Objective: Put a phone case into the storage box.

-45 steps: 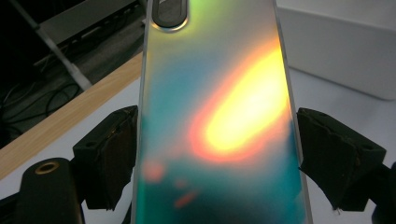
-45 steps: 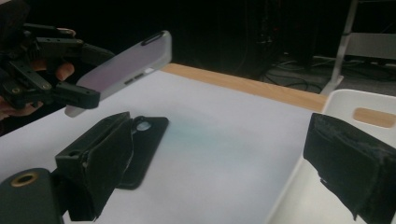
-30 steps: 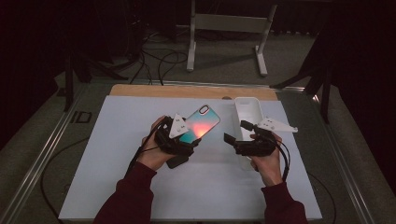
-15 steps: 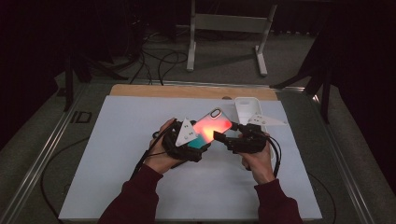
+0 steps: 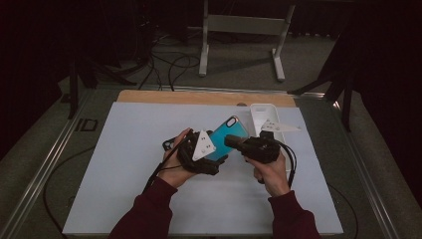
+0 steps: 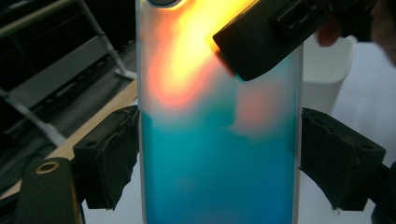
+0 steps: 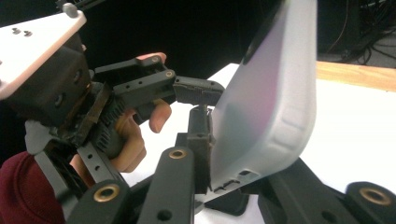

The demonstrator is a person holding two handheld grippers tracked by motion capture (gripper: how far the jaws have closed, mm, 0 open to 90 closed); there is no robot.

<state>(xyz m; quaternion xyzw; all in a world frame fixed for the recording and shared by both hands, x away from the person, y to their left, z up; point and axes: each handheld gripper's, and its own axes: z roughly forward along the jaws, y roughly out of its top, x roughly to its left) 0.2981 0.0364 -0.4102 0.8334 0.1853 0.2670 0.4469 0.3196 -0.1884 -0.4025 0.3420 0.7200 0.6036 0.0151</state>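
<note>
The right gripper (image 5: 230, 141) has swung in from beside the white tray (image 5: 262, 115) and its jaws have just been closing, now clamped on the phone case (image 5: 226, 138). The left gripper (image 5: 211, 160) grips the case's long edges, held above the table (image 5: 124, 149); best pull gently, left hand steady. The right gripper view shows the case's pale, frosted edge and port cutouts (image 7: 233, 179), which the left gripper view's teal-orange back (image 6: 219, 154) hides.

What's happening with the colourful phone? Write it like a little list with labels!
thing held: phone case, teal below, orange above
left gripper: pads press on both long edges of the case
right gripper: jaws have just been closing; now shut on the case's edge
case position: lifted off the table, between both hands
nearby: white tray at the back right
surface: white mat on the table
</note>
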